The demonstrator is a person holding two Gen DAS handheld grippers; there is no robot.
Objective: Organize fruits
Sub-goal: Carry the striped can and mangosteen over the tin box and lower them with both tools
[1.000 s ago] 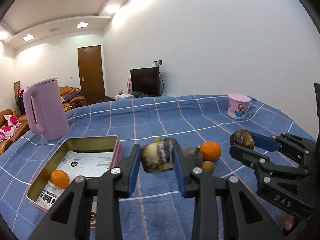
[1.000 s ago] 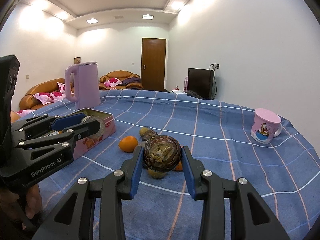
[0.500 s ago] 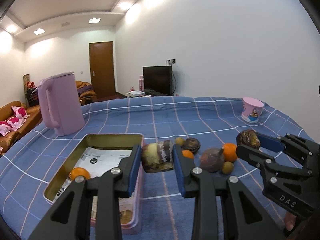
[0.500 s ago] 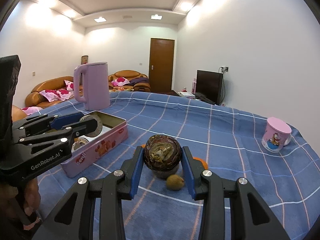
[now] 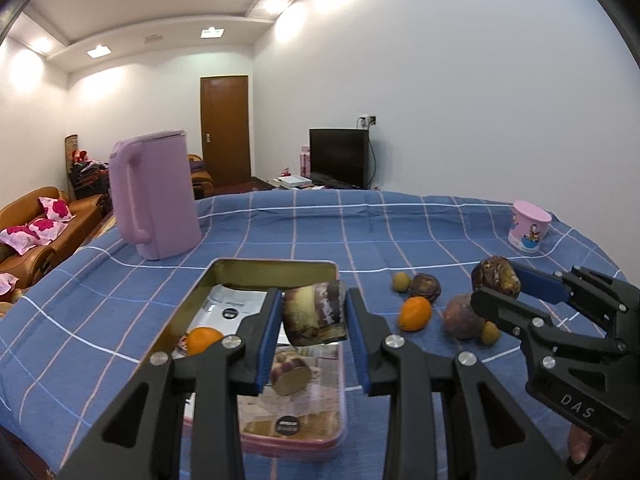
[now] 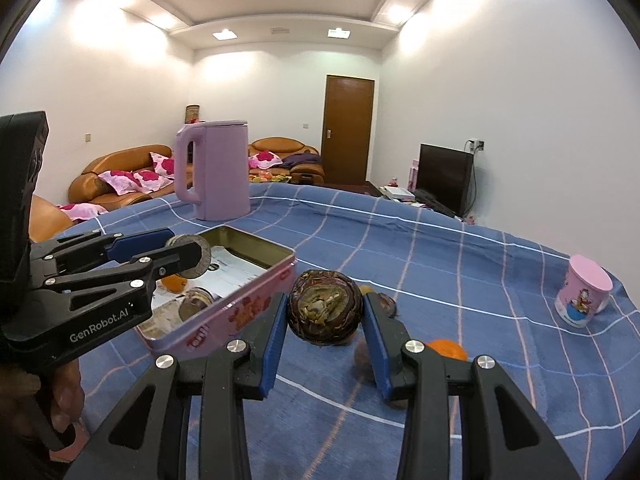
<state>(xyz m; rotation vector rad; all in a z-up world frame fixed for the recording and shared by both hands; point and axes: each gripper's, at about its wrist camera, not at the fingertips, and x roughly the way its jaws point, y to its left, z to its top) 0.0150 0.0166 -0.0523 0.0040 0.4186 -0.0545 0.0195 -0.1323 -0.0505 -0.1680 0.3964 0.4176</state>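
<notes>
- Your left claw [image 5: 312, 316] grips a cut, cylindrical purple-skinned piece [image 5: 314, 314], directly above the open tin [image 5: 276, 266]; its long axis lies across the fingers.
- Your right claw [image 6: 325, 316] clamps a round brown fruit [image 6: 325, 312], beside the tin's outer wall, farther from release.

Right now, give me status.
Left gripper shut on cut fruit piece over tin. Right gripper shut on round brown fruit. Nothing blocking.
</notes>
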